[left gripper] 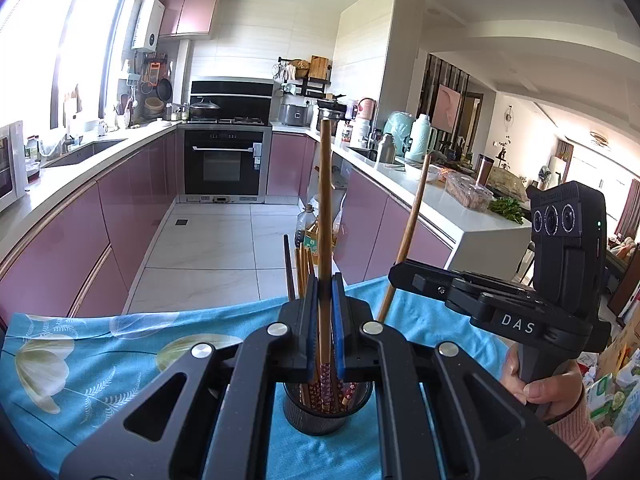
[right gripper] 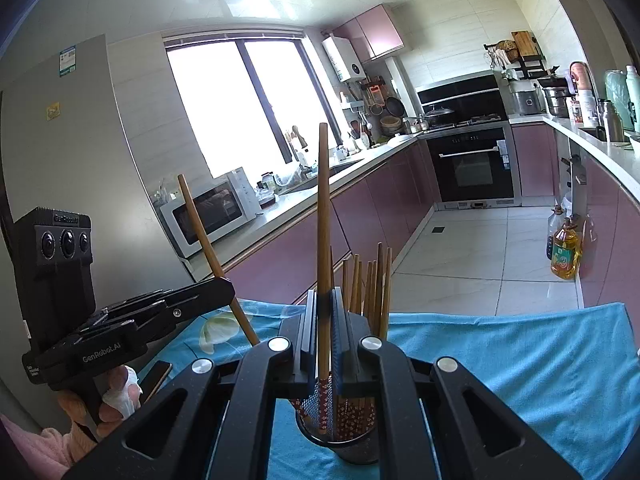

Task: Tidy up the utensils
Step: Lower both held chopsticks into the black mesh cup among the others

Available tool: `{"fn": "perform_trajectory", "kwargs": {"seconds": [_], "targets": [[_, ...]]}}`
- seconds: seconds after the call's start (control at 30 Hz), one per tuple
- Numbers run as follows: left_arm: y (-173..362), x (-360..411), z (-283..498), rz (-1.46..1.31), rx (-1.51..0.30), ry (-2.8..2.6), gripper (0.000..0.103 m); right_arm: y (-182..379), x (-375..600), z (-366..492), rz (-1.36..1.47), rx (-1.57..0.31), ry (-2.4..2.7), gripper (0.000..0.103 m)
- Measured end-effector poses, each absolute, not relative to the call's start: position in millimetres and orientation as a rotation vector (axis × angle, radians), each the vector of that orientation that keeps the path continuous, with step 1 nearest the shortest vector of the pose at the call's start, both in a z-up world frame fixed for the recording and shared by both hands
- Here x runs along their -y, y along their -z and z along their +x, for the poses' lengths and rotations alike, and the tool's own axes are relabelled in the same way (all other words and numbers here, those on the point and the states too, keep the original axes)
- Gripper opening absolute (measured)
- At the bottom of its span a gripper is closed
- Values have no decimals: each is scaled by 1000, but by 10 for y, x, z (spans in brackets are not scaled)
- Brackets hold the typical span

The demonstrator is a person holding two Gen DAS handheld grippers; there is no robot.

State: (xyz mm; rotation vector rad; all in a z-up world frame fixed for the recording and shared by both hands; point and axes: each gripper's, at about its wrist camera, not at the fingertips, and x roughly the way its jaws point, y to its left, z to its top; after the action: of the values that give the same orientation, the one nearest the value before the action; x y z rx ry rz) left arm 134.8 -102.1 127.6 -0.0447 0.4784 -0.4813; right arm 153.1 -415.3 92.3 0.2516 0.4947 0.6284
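While both jaws grip chopsticks, right gripper (left gripper: 396, 276) reads "DAS", left gripper (right gripper: 224, 290) "GenRobot.AI".

Both wrist cams look fwd/down over own jaws, close above the chopstick cup (left gripper: 316, 408) (right gripper: 344, 436), sharing cup, blue cloth (left gripper: 120, 360) (right gripper: 520, 360) & kitchen behind.

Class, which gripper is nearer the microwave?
Left. The left gripper is on the side of the microwave; the right gripper is beyond it, farther off.
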Motion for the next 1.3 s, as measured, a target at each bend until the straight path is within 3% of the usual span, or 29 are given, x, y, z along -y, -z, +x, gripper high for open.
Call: {"fn": "perform_trajectory", "kwargs": {"seconds": [1.3], "targets": [[-815,1032,1683,-22,-615,494,7,-654,4061,1657,220,-590,-613,6]]}}
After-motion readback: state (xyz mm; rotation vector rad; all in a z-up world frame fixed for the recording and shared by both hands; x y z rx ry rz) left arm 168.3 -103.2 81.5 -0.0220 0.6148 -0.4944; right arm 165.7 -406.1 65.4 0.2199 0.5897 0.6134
